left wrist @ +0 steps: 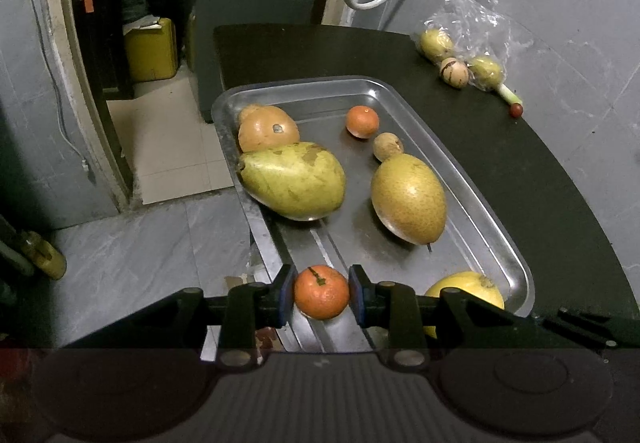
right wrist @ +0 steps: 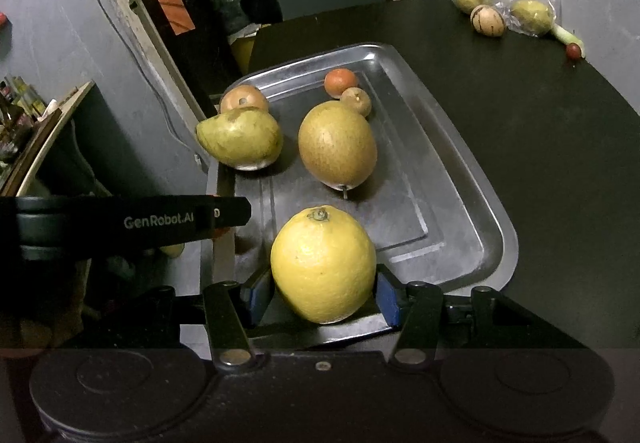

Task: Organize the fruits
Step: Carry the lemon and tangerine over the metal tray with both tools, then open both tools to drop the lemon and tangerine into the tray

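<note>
The left gripper (left wrist: 321, 293) pinches a tangerine (left wrist: 321, 291) over the tray's (left wrist: 472, 179) near-left edge, and the right gripper (right wrist: 323, 293) squeezes a lemon (right wrist: 323, 263) at the tray's near end. Both fruits are round. Released near the rim, the tangerine could roll off to the floor, while the lemon might knock the pear (right wrist: 337, 143).

Left claw (left wrist: 321, 293) grips a tangerine (left wrist: 321, 291) over the metal tray (left wrist: 476, 199); mango (left wrist: 294, 181) and apparently a pear (left wrist: 408, 199) inside.

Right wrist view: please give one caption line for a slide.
Right gripper holds a large yellow citrus fruit over the near end of a metal tray with other fruits.
</note>
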